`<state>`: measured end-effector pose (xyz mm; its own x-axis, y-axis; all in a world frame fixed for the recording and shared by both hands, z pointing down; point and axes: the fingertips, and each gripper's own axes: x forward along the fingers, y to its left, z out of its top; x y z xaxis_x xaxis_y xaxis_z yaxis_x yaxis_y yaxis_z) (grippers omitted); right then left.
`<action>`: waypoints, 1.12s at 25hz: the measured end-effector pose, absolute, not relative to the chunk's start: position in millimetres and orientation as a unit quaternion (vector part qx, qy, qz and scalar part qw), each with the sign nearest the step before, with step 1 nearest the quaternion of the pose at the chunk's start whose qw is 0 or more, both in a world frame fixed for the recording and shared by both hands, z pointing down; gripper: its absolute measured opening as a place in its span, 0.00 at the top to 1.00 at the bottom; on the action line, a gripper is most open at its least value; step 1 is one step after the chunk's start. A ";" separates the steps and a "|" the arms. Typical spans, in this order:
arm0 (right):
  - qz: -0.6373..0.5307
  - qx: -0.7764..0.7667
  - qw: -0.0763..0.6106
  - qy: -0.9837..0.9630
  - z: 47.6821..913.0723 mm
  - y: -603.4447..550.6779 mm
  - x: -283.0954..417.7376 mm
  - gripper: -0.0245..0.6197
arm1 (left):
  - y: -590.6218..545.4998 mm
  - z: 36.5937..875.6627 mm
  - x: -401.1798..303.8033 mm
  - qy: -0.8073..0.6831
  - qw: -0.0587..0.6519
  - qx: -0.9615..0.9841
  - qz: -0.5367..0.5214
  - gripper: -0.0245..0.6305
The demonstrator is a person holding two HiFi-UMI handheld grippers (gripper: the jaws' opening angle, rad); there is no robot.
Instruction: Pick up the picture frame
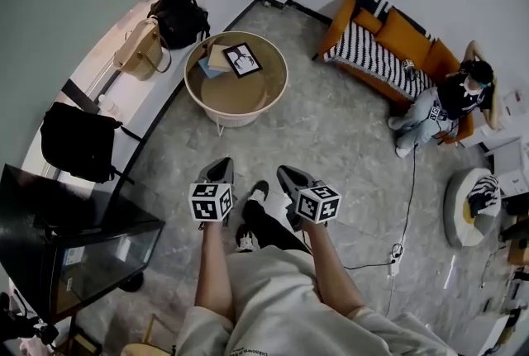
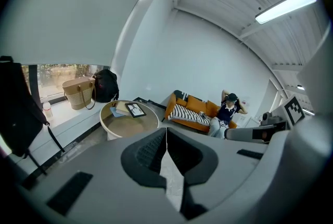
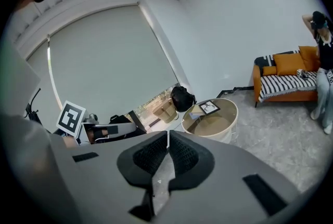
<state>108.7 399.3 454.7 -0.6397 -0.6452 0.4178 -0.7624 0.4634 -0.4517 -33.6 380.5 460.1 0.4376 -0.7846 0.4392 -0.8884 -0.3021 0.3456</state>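
Observation:
The picture frame, black-edged with a pale picture, lies flat on the far part of the round table, partly over a tan book and a blue sheet. It shows small as the picture frame in the left gripper view and as the picture frame in the right gripper view. My left gripper and right gripper hang side by side well short of the table, over the floor. Each has its jaws together with nothing between them, as seen at the left gripper and right gripper.
A tan bag and a black backpack sit on the window ledge. A dark glass cabinet stands at the near left. A person sits on an orange sofa. A cable and power strip lie on the floor at right.

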 end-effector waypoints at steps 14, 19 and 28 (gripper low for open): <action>0.352 0.392 -0.005 -0.850 458.4 271.3 125.8 0.90 | 251.1 471.0 -33.9 -0.544 0.256 0.791 0.117 0.93; 0.344 0.421 -0.045 -0.838 435.9 197.1 155.9 0.90 | 175.9 448.8 -0.3 -0.522 0.226 0.812 0.132 0.93; 0.319 0.461 -0.105 -0.821 419.6 100.4 177.7 0.90 | 102.4 434.4 13.0 -0.509 0.211 0.819 0.158 0.93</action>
<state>177.7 100.4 419.6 -0.5530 -0.8244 0.1207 -0.6898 0.3718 -0.6212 13.0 102.4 434.4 0.4317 -0.7675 0.4738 -0.9009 -0.3928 0.1846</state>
